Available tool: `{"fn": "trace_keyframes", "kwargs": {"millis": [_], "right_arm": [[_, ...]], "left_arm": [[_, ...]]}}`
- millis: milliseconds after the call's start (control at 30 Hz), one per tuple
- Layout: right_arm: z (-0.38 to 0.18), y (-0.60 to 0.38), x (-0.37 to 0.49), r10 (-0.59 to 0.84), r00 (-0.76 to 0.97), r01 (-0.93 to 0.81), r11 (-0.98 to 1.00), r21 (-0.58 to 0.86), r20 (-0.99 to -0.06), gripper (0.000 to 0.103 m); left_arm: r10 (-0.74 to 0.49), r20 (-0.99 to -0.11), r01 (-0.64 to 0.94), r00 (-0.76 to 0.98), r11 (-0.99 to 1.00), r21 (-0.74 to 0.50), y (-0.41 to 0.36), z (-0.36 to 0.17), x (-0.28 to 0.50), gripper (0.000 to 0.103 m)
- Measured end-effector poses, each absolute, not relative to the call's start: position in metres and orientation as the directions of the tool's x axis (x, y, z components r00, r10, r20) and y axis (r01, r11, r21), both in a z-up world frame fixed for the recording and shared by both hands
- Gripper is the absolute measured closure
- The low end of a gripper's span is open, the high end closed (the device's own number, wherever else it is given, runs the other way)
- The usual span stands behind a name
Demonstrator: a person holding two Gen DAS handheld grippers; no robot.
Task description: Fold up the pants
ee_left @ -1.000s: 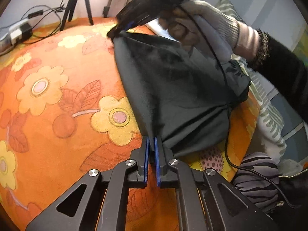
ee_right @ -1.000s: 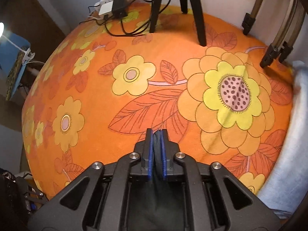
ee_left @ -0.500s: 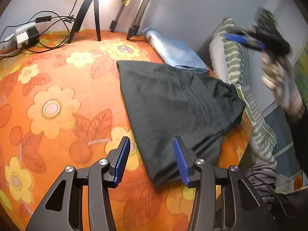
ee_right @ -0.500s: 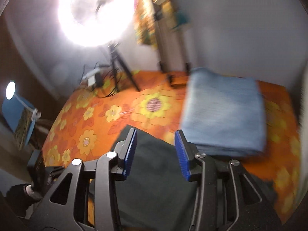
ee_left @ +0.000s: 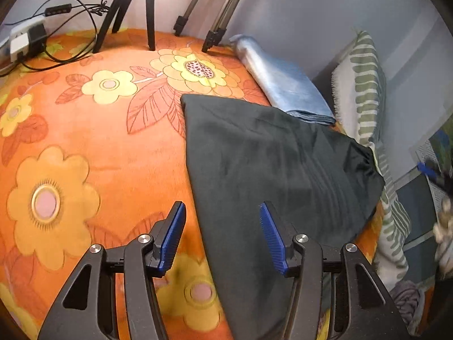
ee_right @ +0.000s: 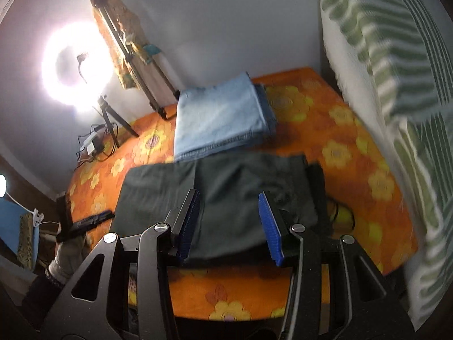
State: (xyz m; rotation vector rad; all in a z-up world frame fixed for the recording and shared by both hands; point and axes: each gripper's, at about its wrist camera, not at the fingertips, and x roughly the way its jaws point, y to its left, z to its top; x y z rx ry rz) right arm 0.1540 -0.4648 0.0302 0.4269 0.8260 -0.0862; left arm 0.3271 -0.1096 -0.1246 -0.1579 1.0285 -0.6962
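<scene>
Left gripper (ee_left: pixel 222 236): jaws apart and opening, nothing between the pads. The dark pants (ee_left: pixel 271 167) lie flat on the orange floral cover (ee_left: pixel 85 141). Their near edge runs up between the jaws, closer to the right-hand pad and passing beneath it; cloth spreads ahead and to the right of the jaws. Read: the pads are clear of the fabric, so the garment is resting under its own weight, not carried.

Right gripper (ee_right: pixel 229 221): jaws apart and steady, empty. From this side the pants (ee_right: pixel 226 187) sit straight ahead of and below the jaws. One layer is lapped over another, with a step visible ahead of the left-hand pad. That looks like a fold already laid in. This view is motion-blurred, so edge detail is soft.

Folded blue jeans (ee_right: pixel 220 119) lie beyond the pants, touching or just overlapping their far edge; can't tell which. Probably a finished piece parked out of the work area. Striped pillow (ee_left: pixel 365 90) sits far right of the left jaws, at the cover's edge. Tripod legs (ee_left: pixel 124 8) and a power strip (ee_left: pixel 22 39) are far ahead-left, well apart from the cloth.

Judgement: both grippers hang off the garment with room to re-approach. The open stance suits picking a new edge for the next fold. Risk: a pad snagging only the top layer and dragging the lap undone.
</scene>
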Motion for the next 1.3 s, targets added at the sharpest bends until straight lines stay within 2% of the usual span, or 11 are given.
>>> {"fn": "trace_keyframes", "kwargs": {"millis": [167,400,567,633,700,767,800,900,1167,1300], "right_arm": [[0.001,-0.409,0.148,0.153,0.660,0.133,0.940,0.315,-0.736,0.058],[-0.037,-0.316,0.178,0.252,0.607,-0.043,0.957,0.285,-0.754,0.058],[-0.059,-0.264,0.205,0.273,0.570,-0.129,0.961,0.243,-0.775,0.058],[-0.067,-0.247,0.210,0.286,0.555,-0.167,0.958,0.233,-0.781,0.058],[-0.075,-0.234,0.214,0.314,0.538,-0.199,0.949,0.244,-0.782,0.058],[-0.081,-0.225,0.218,0.330,0.528,-0.213,0.943,0.255,-0.782,0.057],[-0.085,-0.220,0.219,0.340,0.522,-0.226,0.940,0.258,-0.782,0.057],[-0.092,-0.209,0.220,0.356,0.532,-0.246,0.933,0.262,-0.769,0.046],[-0.101,-0.159,0.224,0.390,0.519,-0.315,0.914,0.253,-0.761,0.041],[-0.104,-0.138,0.228,0.344,0.533,-0.318,0.928,0.193,-0.773,0.039]], "left_arm": [[-0.590,-0.748,0.456,0.303,0.779,-0.430,-0.117,-0.125,0.334,0.049],[-0.586,-0.762,0.432,0.276,0.784,-0.446,-0.113,-0.133,0.321,0.049],[-0.595,-0.758,0.428,0.265,0.778,-0.460,-0.107,-0.134,0.309,0.050],[-0.605,-0.755,0.422,0.252,0.771,-0.477,-0.108,-0.134,0.310,0.055],[-0.623,-0.752,0.413,0.216,0.756,-0.508,-0.111,-0.136,0.311,0.082],[-0.617,-0.758,0.426,0.211,0.756,-0.497,-0.116,-0.135,0.309,0.088],[-0.624,-0.755,0.435,0.200,0.747,-0.502,-0.119,-0.134,0.308,0.090],[-0.641,-0.743,0.432,0.193,0.735,-0.522,-0.119,-0.128,0.309,0.091],[-0.684,-0.712,0.356,0.160,0.712,-0.605,-0.105,-0.130,0.318,0.093],[-0.724,-0.676,0.337,0.136,0.676,-0.656,-0.104,-0.125,0.324,0.093]]}}
